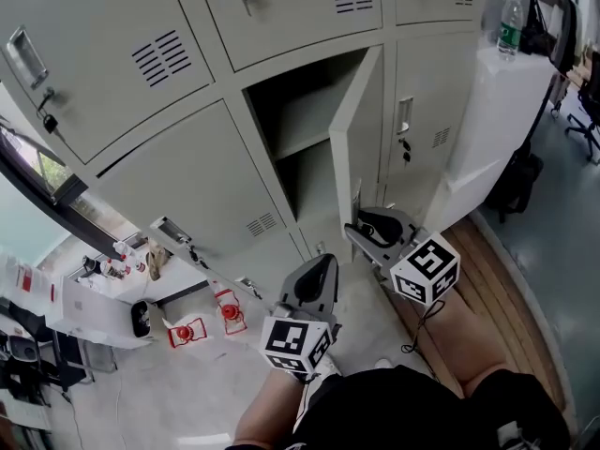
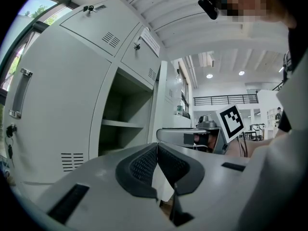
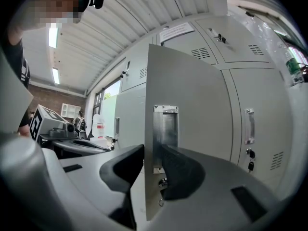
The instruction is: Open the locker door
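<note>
Grey steel locker door (image 1: 361,129): standing swung well out from the middle column of the locker bank, hinged on the side toward the person's right, free edge jutting out toward the person.
Right gripper (image 3: 153,153): straddling that free edge at handle height, one jaw reaching behind the panel, the other lying over the front face at the recessed handle (image 3: 166,126); jaws parted wider than the thin panel, the front pad not plainly pressing, so seemingly hooking the edge rather than clamping it.
Reason for the hold: probably taking the edge as a lever, being the part furthest from the hinge, and so swinging the panel with least effort; pointing about level to meet the upright edge squarely.
Left gripper (image 2: 157,147): hanging low in front of the lockers, beside the right one, jaws pressed together on nothing, apparently idling out of the door's swing.
Open compartment (image 1: 298,143): showing dark inside, one shelf (image 2: 119,124) crossing it, nothing visible on it.
Door's look: appearing thin, flat and matt pale grey; carrying a bright metal recessed pull near the free edge, with a lock and a small dangling ring just below; matching the shut doors around it.
Task standing: judging by the wide gap, looking largely done, perhaps only needing the letting-go.
</note>
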